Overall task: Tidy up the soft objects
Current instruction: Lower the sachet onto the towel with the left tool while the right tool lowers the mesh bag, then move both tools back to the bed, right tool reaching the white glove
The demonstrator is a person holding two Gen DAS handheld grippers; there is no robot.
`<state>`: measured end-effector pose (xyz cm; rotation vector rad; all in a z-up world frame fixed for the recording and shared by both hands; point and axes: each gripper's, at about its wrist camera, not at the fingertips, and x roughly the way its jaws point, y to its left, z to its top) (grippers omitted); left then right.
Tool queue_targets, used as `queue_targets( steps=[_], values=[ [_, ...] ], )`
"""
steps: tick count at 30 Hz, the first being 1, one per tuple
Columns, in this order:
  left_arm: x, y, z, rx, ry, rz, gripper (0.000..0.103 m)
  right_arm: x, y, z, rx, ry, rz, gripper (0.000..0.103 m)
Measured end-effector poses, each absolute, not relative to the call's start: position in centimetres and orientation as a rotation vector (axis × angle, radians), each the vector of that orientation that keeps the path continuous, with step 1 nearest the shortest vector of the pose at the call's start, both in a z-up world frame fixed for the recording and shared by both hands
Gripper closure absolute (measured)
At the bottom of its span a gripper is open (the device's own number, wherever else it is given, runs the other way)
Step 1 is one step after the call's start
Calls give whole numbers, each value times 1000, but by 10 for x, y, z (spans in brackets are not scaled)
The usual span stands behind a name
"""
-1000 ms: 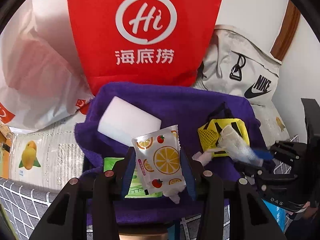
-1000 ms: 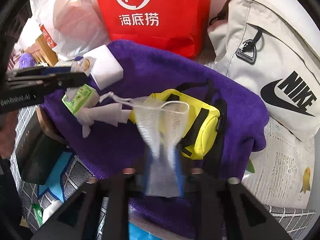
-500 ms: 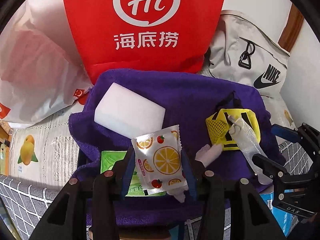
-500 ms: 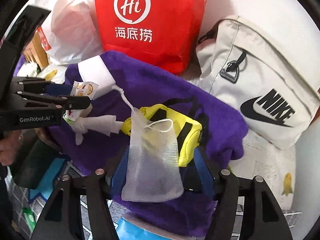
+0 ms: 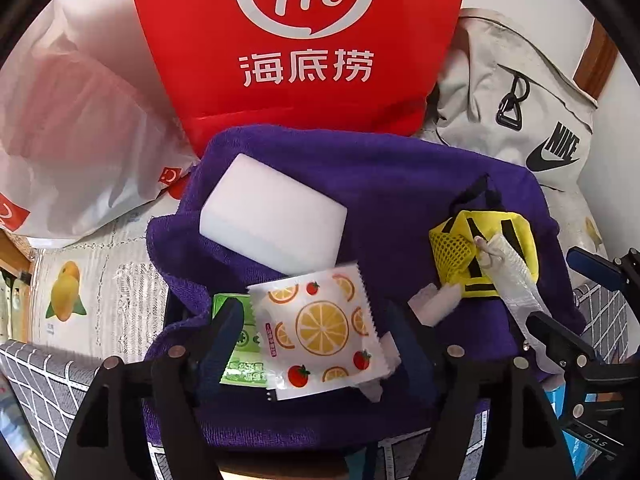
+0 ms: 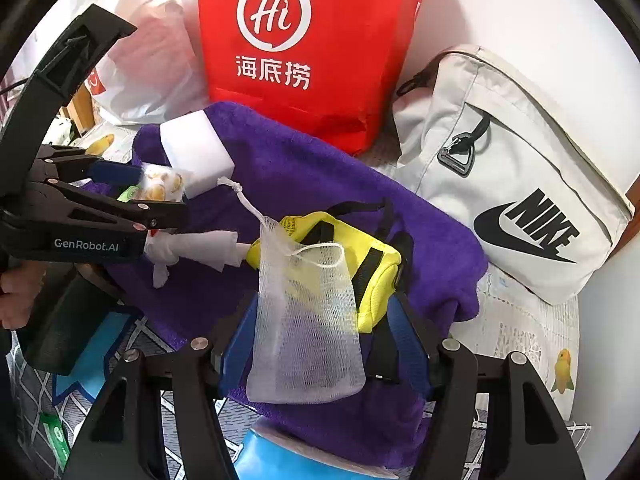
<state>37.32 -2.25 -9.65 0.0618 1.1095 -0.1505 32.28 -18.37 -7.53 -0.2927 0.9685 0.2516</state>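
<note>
A purple towel (image 5: 400, 200) (image 6: 320, 184) bears a white sponge block (image 5: 272, 220) (image 6: 196, 152), a yellow mesh pouch (image 5: 480, 248) (image 6: 360, 264), a green packet (image 5: 240, 344) and crumpled white tissue (image 6: 192, 246). My left gripper (image 5: 316, 340) has its jaws spread wide, with an orange-print wet-wipe packet (image 5: 320, 328) lying loose between them. My right gripper (image 6: 328, 344) is open too, with a white net bag (image 6: 308, 320) resting between its fingers over the yellow pouch; its drawstring trails up left.
A red Hi paper bag (image 5: 300, 40) (image 6: 304, 40) stands behind the towel. A white plastic bag (image 5: 72, 120) lies left, a beige Nike bag (image 6: 520, 184) right. A lemon-print cloth (image 5: 80, 288) covers the table. A blue item (image 6: 288, 456) lies at the near edge.
Both grippers have spread their jaws, releasing the packet and the net bag. The right gripper pulled back and right; the left one moved nearer the towel.
</note>
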Motion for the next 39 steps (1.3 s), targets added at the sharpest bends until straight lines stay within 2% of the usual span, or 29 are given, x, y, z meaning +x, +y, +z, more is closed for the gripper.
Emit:
queue_targets(
  steps=[10,19,28,39],
  values=[
    [366,-20,-79,92,1087,-90,28,321,-192,-65,-246,962,262,39],
    [332,-13,-39,84,1031,-91,28,296,-197,-32,-201,926,279,39],
    [265,4,-14,77,1000,-119,28,230,-195,-20,-164,930,291,39],
    [185,21,-17,21,999,-146,28,125,-173,-30,-70,943,406,38]
  ],
)
